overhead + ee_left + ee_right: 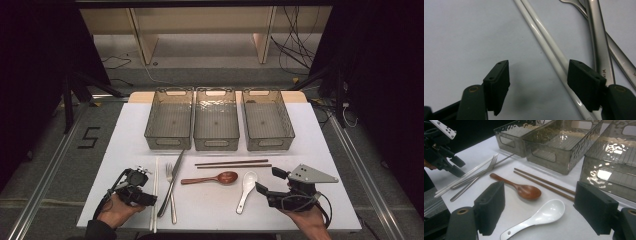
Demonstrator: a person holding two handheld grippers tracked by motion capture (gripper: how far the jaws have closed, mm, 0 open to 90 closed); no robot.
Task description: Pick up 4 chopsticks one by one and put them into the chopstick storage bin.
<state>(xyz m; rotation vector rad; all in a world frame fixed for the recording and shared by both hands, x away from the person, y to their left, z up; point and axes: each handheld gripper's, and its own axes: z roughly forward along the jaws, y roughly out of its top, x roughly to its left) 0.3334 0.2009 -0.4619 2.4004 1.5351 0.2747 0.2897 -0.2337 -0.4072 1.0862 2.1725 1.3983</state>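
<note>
At the lower left of the high view, the white chopsticks (pixel 154 192), thin, stiff and likely slippery, are being straddled by the spread left tool (pixel 537 82), a mid-length pinch being judged best.

A white surface (pixel 320 150) is set on a grey floor (pixel 60 165) marked with a black "5" (pixel 89 137); wooden shelving (pixel 200 35) and loose cables (pixel 295 47) are seen behind, surrounded by darkness.

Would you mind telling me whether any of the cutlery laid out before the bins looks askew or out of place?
Only slightly: the knife lies slanted across the fork beside the white chopsticks, while the other pieces lie apart. Nothing looks spilled or damaged, and the three bins hold nothing.
</note>
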